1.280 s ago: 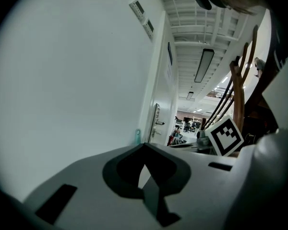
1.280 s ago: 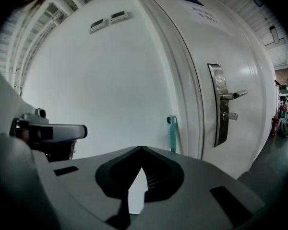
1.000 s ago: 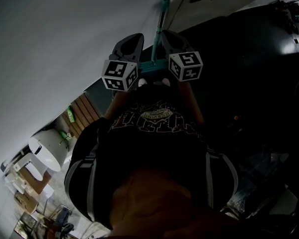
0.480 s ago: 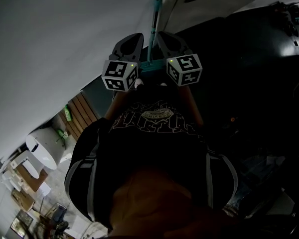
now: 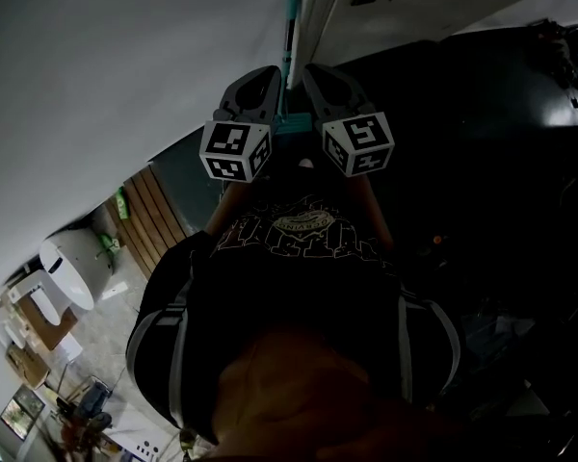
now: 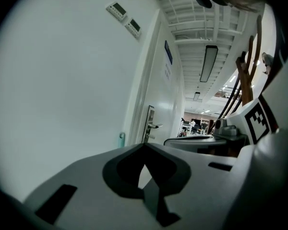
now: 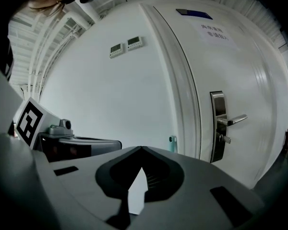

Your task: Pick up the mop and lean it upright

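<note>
Teal mop handle [image 5: 291, 27], upper centre; likely light, stiff, slippery; hold mid-shaft; left claw [image 6: 144, 145] and right claw [image 7: 141, 149] pressed together, empty.

The paper notice [image 7: 216, 32] on the door [image 7: 245, 90] and the shirt print [image 5: 299, 231] are too blurred to read.

Your left gripper [image 6: 144, 145] and right gripper [image 7: 141, 148] have matt grey plastic shells. At twelve o'clock, the mop handle [image 5: 291, 27] looks smooth teal. The door [image 7: 245, 66] is glossy white, its lever [image 7: 229, 120] polished metal.
</note>
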Demonstrator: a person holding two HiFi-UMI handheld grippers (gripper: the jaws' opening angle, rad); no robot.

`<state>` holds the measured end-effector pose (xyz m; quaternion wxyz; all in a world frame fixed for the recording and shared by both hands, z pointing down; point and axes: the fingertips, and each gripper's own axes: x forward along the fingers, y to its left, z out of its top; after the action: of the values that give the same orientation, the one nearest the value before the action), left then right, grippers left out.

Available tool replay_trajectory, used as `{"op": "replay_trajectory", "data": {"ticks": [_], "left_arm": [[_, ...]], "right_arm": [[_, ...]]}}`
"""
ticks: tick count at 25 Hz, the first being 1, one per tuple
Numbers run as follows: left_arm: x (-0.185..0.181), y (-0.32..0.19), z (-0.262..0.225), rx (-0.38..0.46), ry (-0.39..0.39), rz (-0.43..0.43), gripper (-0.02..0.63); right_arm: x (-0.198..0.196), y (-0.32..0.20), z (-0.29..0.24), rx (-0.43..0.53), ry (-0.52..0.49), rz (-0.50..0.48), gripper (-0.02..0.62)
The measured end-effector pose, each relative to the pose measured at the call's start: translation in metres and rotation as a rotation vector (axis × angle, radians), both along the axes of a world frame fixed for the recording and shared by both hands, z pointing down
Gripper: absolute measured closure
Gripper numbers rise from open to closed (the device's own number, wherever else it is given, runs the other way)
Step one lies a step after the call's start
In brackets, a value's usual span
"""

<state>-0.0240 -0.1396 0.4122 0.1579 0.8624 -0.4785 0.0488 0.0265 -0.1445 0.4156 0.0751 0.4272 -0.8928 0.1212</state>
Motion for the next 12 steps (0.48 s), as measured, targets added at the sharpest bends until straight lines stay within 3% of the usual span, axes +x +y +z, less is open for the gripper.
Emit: {"op": "replay_trajectory", "data": {"ticks": [12], "left_arm": [[0.018, 0.013, -0.004, -0.002, -0.015, -0.011, 0.558]], "right_arm": [[0.011, 0.009, -0.001, -0.007, -0.017, -0.032, 0.577]]}}
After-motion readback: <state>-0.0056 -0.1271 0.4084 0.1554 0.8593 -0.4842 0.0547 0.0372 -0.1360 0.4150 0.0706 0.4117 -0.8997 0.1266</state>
